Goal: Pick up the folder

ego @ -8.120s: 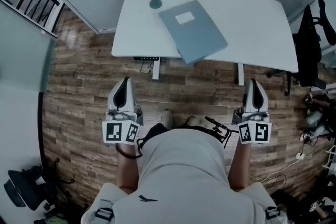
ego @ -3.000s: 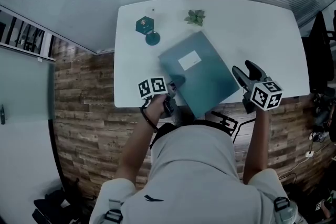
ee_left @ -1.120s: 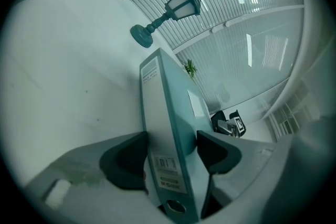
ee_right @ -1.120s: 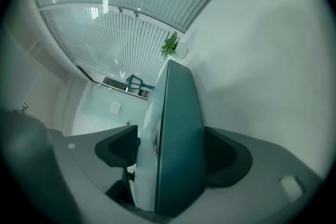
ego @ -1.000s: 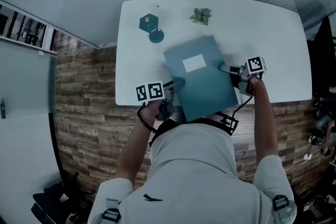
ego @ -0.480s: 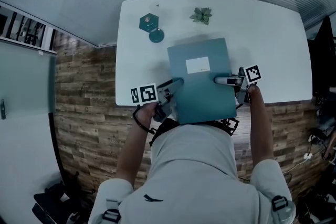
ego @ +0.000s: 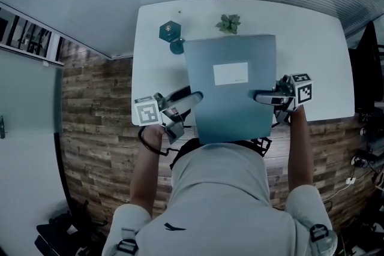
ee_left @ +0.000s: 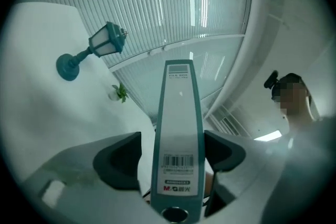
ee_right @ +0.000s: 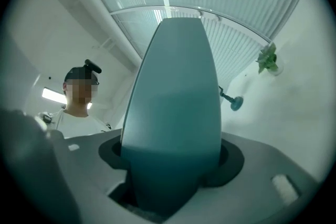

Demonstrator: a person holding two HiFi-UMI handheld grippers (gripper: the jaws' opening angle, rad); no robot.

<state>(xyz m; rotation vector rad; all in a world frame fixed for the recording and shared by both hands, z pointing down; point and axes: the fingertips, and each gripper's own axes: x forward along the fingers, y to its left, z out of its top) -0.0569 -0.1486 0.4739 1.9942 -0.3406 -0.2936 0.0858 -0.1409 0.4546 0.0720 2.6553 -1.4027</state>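
Observation:
A blue-grey folder (ego: 231, 93) with a white label hangs flat above the white table (ego: 312, 39), held from both sides. My left gripper (ego: 195, 99) is at its left edge. In the left gripper view the labelled spine (ee_left: 178, 128) stands between the jaws, which are opening, and a thin gap shows beside one pad. My right gripper (ego: 258, 97) is at the right edge, with one finger lying over the cover. In the right gripper view the folder's rounded edge (ee_right: 173, 113) fills the space between the closing jaws.
A small teal lantern lamp (ego: 171, 33) and a little potted plant (ego: 228, 24) stand at the table's far side, just beyond the folder. Slatted blinds close off the back. Wooden floor lies left of the table, and dark chairs stand at the far right.
The folder has come up off the table and squared up under my head. Both grippers rose with it, and the left gripper slid outward to the left.

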